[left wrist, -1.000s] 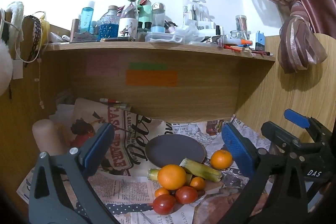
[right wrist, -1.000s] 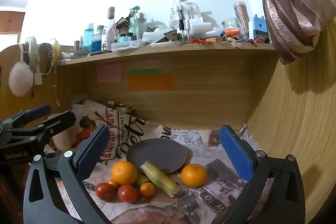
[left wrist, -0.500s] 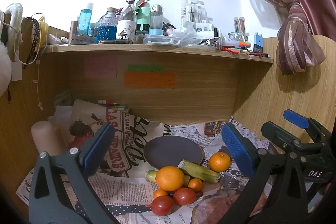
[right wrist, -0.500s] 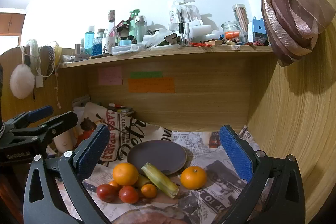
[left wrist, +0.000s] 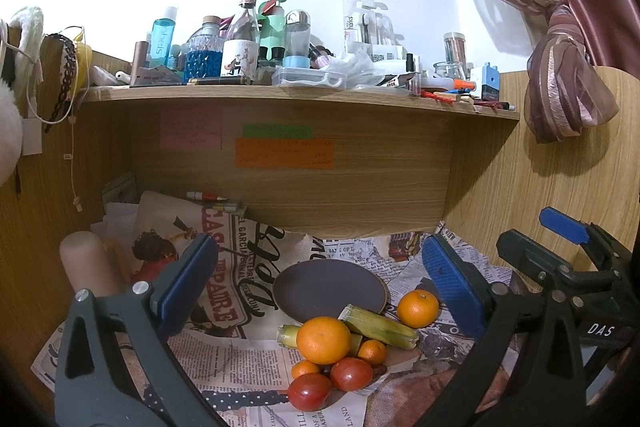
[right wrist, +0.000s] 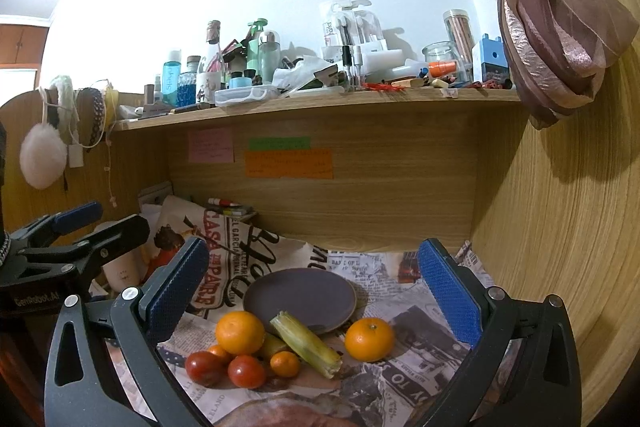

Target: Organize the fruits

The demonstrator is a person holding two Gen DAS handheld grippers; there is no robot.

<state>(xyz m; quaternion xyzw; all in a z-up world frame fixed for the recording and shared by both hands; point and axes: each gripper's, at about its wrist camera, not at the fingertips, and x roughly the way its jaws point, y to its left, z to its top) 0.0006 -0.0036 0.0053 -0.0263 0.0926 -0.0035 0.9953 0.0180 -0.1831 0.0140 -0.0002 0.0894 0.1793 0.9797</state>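
A dark round plate (left wrist: 330, 290) (right wrist: 300, 297) lies on newspaper under the shelf. In front of it is a pile: a large orange (left wrist: 323, 339) (right wrist: 240, 332), two pieces of corn (left wrist: 378, 321) (right wrist: 306, 343), two small oranges and two red tomatoes (left wrist: 310, 391) (right wrist: 246, 371). A second orange (left wrist: 417, 308) (right wrist: 369, 339) sits alone to the right. My left gripper (left wrist: 320, 287) and right gripper (right wrist: 312, 287) are both open and empty, held above and short of the fruit. Each gripper shows at the edge of the other's view.
A wooden shelf (left wrist: 296, 95) crowded with bottles and jars overhangs the nook. Wooden walls close in the back and both sides. A pale cylinder (left wrist: 82, 263) stands at the left. A knotted curtain (left wrist: 560, 99) hangs at the right.
Both views have tilted slightly, so the fruit and plate sit a little lower and closer in frame. Nothing on the newspaper has moved. Both grippers stay open.
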